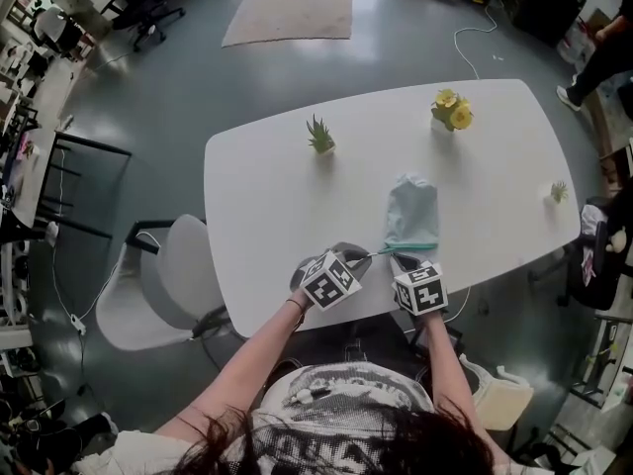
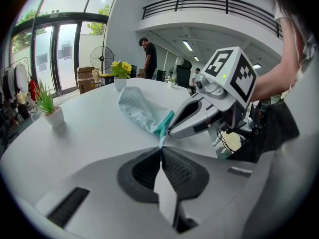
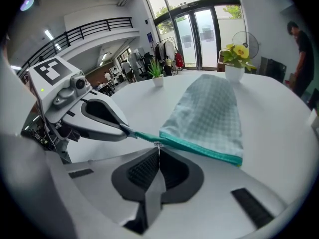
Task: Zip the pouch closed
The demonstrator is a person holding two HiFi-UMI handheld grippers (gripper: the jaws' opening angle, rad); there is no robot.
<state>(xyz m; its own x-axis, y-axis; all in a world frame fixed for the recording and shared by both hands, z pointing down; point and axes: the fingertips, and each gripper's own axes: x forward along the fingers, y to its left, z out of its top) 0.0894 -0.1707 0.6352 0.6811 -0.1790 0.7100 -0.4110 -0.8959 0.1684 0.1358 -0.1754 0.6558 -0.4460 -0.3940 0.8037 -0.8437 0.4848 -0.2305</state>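
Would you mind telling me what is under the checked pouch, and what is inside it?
The checked pouch rests on the white table; nothing else shows beneath it. Its inside is covered by the fabric, so any contents cannot be seen.

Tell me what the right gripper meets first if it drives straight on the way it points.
The pouch: its teal zipper edge lies just past the shut fingers of the right gripper, which pinch the zipper pull. Then likely the table.
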